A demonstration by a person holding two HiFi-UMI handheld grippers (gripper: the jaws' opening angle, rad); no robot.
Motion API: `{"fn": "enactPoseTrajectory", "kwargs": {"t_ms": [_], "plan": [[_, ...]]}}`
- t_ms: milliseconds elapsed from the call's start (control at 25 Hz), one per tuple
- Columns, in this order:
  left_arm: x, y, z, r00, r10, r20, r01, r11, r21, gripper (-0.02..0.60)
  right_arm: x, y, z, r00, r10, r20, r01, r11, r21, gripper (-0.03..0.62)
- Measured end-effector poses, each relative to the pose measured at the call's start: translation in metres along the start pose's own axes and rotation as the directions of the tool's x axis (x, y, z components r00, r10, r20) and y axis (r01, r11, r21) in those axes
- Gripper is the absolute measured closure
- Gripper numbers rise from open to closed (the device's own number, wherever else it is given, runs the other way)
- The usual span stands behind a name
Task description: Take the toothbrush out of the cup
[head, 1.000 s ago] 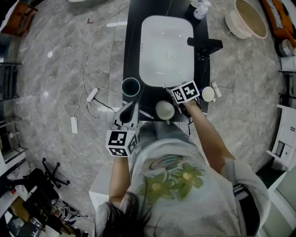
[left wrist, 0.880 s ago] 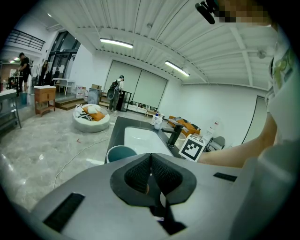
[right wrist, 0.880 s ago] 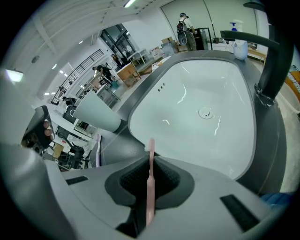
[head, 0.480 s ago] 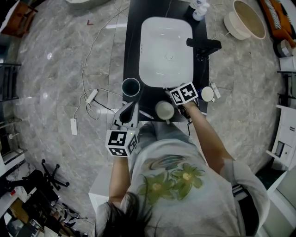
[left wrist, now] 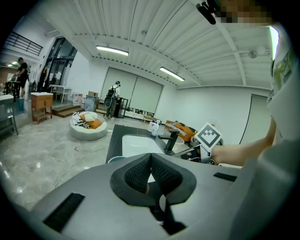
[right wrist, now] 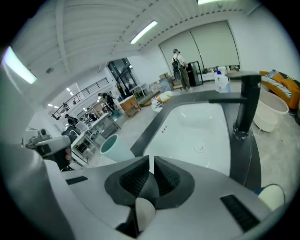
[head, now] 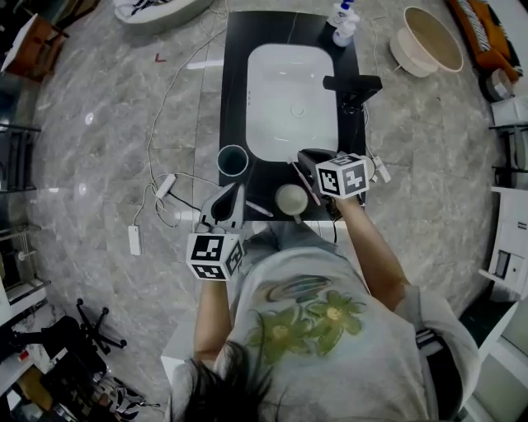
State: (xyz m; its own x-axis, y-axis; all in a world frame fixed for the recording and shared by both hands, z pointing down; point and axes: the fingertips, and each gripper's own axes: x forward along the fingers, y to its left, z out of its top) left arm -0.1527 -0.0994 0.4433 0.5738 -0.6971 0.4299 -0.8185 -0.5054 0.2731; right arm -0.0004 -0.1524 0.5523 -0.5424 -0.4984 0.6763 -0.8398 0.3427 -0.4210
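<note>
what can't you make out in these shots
- toothbrush bristles: too small in head view; in right gripper view the right gripper pads hide most of it
- white cup contents: head view, too small
- bottles labels: head view, too small

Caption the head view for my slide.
Right gripper holds a toothbrush beside the white cup on the black counter; left gripper, jaws together, holds nothing.

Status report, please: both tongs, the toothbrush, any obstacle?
Right tongs shut on toothbrush, seemingly out of white cup. Left tongs shut, empty. Nothing in the way.
</note>
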Motion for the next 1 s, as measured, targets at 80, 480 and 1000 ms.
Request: {"fn": "enactPoseTrajectory", "kwargs": {"t_ms": [80, 480, 1000], "plan": [[-0.004, -0.005, 0.007, 1.0, -0.011, 0.018, 0.01, 1.0, 0.012, 0.565, -0.017, 0.019, 0.014, 0.995, 0.051, 0.086, -0.046, 0.998, -0.053, 0.54], [-0.026, -0.039, 0.029, 0.994, -0.081, 0.076, 0.075, 0.994, 0.077, 0.565, -0.095, 0.094, 0.024, 0.949, 0.18, 0.258, -0.105, 0.955, -0.278, 0.543], [-0.028, -0.074, 0.026, 0.983, -0.176, 0.056, 0.17, 0.98, 0.099, 0.564, -0.125, 0.117, -0.007, 0.951, 0.162, 0.262, -0.097, 0.965, -0.243, 0.551]]}}
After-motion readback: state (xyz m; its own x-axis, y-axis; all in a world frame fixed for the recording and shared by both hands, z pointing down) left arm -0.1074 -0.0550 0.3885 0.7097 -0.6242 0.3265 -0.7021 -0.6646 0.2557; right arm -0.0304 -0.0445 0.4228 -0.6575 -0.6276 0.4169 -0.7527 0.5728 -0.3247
